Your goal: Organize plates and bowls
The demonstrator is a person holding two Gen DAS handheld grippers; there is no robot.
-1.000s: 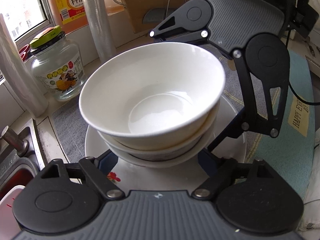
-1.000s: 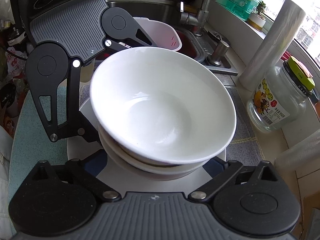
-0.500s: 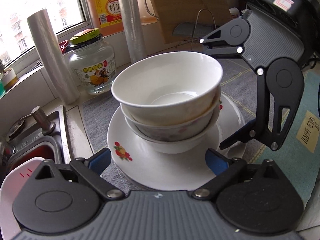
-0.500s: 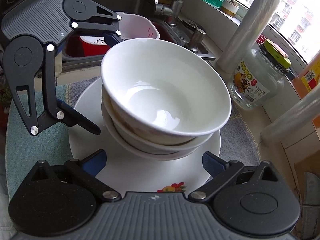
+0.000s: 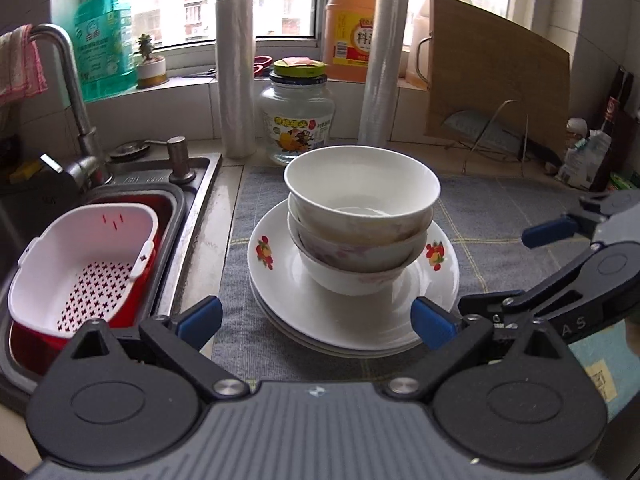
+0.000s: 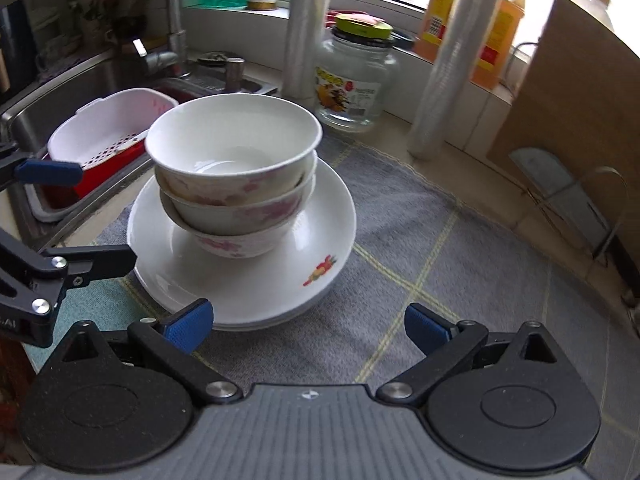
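Three white bowls (image 5: pixel 360 216) (image 6: pixel 232 160) are nested upright on a stack of white plates (image 5: pixel 304 300) (image 6: pixel 320 240) with fruit prints, on a grey mat. My left gripper (image 5: pixel 316 320) is open, its blue pads just short of the plates' near rim, touching nothing. My right gripper (image 6: pixel 308 322) is also open, above the mat to the right of the plates' near rim, holding nothing. The right gripper's fingers (image 5: pixel 548 230) show at the right edge of the left wrist view.
A sink (image 5: pixel 192 200) on the left holds a white colander basket (image 5: pixel 84 256) in a red tub. Behind the dishes stand a glass jar (image 5: pixel 298 116), two plastic-wrap rolls (image 5: pixel 236 80), an orange jug (image 5: pixel 352 28) and a wooden board (image 5: pixel 500 76). A faucet (image 5: pixel 76 92) rises over the sink.
Both grippers have drawn back from the bowl stack and rolled level. The left gripper's jaws widened. The bowls and plates stay in place on the mat.
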